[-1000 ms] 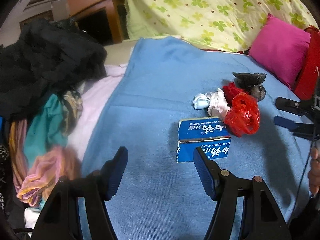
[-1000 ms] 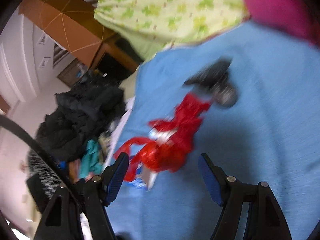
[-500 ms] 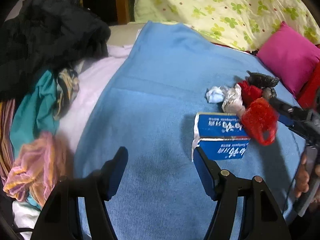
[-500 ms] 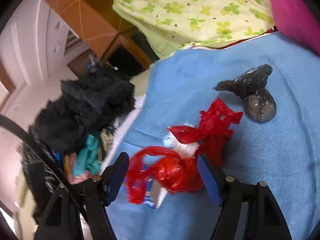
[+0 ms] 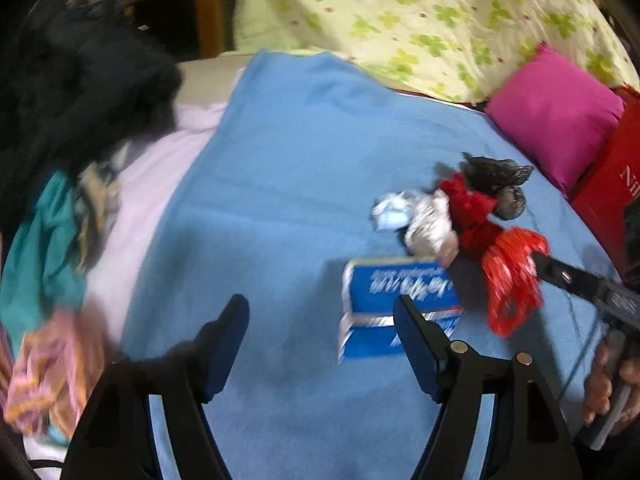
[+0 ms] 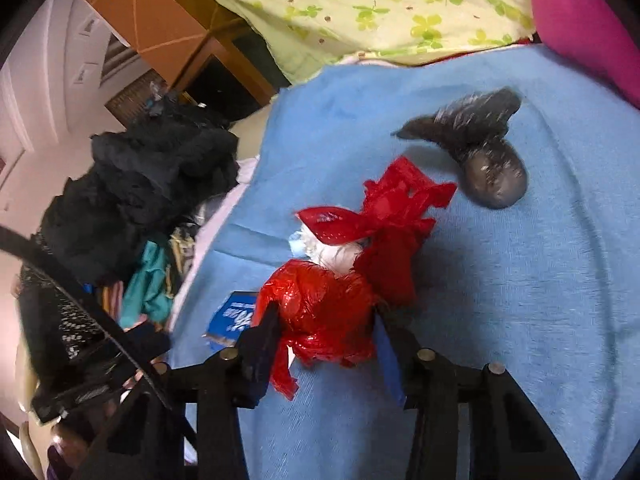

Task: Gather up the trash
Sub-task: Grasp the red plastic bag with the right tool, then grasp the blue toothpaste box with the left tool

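Evidently the right gripper (image 6: 326, 344) was the one doing the work: its two fingers had closed in on either side of the knotted red plastic bag (image 6: 320, 312), pinching the crinkled bundle at its fattest part, which seemed the surest place to hold something so soft. From the left wrist view that bag (image 5: 512, 284) looked raised a little off the blue blanket (image 5: 304, 168), though blur made it hard to be sure. The left gripper (image 5: 320, 340) hung spread wide and gripping nothing, low over the blanket, with its right finger in front of the blue toothpaste box (image 5: 384, 308), probably waiting its turn. The rest of the rubbish lay bunched together just beyond: a second red bag (image 6: 396, 224), a crumpled white wad (image 5: 432, 228), a pale blue scrap (image 5: 390, 216), and a tied black bag (image 6: 488, 160) a little apart. Heaped dark clothes (image 5: 80, 92) and a pink cushion (image 5: 556, 108) bordered the cleared patch, so the pieces could be picked off one at a time.
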The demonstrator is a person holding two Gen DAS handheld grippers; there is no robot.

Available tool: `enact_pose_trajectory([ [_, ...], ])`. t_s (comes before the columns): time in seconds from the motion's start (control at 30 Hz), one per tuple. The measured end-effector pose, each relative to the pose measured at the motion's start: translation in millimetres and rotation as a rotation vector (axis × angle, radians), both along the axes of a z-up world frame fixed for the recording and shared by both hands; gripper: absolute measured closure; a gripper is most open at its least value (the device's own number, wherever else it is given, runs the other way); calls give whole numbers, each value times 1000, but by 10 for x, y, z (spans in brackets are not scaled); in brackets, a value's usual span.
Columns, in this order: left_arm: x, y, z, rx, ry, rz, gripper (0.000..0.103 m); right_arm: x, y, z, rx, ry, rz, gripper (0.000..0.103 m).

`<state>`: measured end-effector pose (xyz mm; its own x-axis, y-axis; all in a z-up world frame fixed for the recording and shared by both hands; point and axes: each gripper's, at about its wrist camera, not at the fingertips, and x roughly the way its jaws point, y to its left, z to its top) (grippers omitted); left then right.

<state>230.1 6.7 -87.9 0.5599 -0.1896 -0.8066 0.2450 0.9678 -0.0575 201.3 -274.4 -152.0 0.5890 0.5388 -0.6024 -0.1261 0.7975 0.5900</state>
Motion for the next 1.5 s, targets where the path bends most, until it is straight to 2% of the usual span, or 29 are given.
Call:
enact_pose_trajectory([
  [0.17, 407, -189, -105, -94, 76, -89, 28, -210, -196, 129, 0, -8, 10, 55],
  [0.23, 586, -276, -234, -153, 146, -139, 28, -292, -273, 133, -23, 5, 5, 55],
  [0.4, 792, -290, -516, -318, 286, -162, 28, -420, -540, 36, -57, 45, -31, 55],
  [0.5, 664, -246, -598, -410, 334, -181, 28, -446, -651, -17, -63, 63, -48, 55],
  [0.67, 192, -205, -634, -424, 374, -208, 28, -473, -735, 10, -85, 55, -69, 55],
  [0.8, -248, -288, -529, -407, 363, -249, 28, -504, -742, 24, -101, 53, -78, 55],
  [0.87, -411, -357, -468, -370, 340, -276, 28, -518, -756, 17, -104, 56, -82, 55],
  [0.97, -496, -411, -393, -206, 262, -232, 28, -546, -768, 16, -108, 57, -92, 55],
  [1.03, -431, -374, -403, -119, 237, -168, 28, -570, -776, 31, -113, 49, -98, 55],
  [1.13, -341, -355, -371, -128, 216, -119, 28, -605, -791, 57, -114, 33, -106, 55],
  [1.27, -350, -508, -266, -124, 153, -127, 28, -637, -815, 94, -136, 16, -118, 55],
  [1.37, -393, -636, -209, -68, 93, -141, 25, -660, -875, 106, -140, 13, -128, 55],
  [1.5, -261, -689, -338, -2, 119, -146, 24, -691, -921, 129, -144, 3, -135, 55],
])
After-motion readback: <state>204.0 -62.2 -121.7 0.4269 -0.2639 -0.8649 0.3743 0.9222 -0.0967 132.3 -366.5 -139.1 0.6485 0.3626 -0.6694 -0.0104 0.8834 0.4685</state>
